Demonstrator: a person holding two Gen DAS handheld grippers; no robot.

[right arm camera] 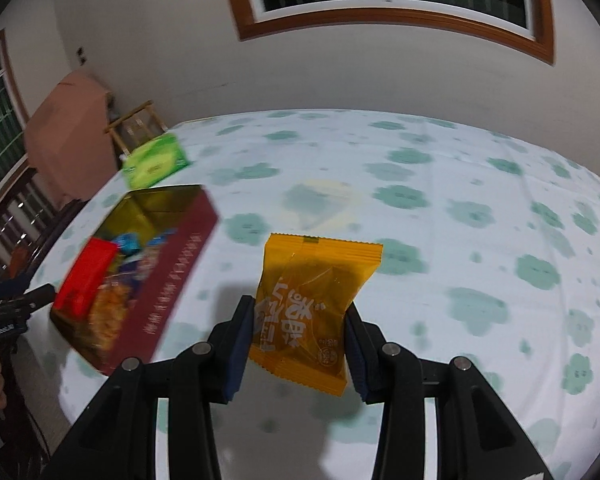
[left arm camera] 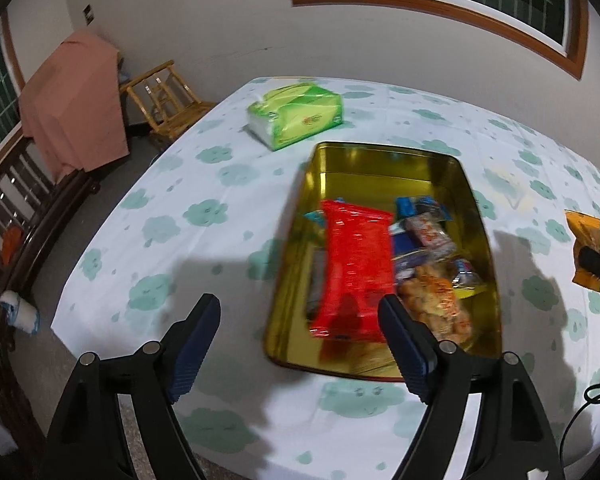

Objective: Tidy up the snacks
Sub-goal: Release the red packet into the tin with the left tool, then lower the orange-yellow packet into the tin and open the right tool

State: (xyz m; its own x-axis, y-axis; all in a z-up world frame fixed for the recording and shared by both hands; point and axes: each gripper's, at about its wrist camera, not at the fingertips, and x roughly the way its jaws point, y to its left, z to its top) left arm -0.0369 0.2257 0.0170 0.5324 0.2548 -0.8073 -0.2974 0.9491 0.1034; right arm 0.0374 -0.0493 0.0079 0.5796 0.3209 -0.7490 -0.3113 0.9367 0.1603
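A gold-lined tin box (left arm camera: 476, 200) with dark red outer walls (right arm camera: 172, 280) sits on the table and holds several snacks. A red packet (left arm camera: 356, 272) lies on top of them, beside a pack of orange biscuits (left arm camera: 436, 300). My left gripper (left arm camera: 300, 320) is open and empty, just above the near end of the box. My right gripper (right arm camera: 300, 320) is shut on an orange snack packet (right arm camera: 312, 304) and holds it above the table, right of the box. That packet and the right gripper's tip also show in the left wrist view (left arm camera: 584, 248).
A green tissue pack (left arm camera: 296, 114) lies at the table's far left. The table carries a white cloth with green cloud prints (right arm camera: 460, 208). A wooden chair (left arm camera: 164, 100) and a pink-draped cabinet (left arm camera: 72, 100) stand by the wall on the left.
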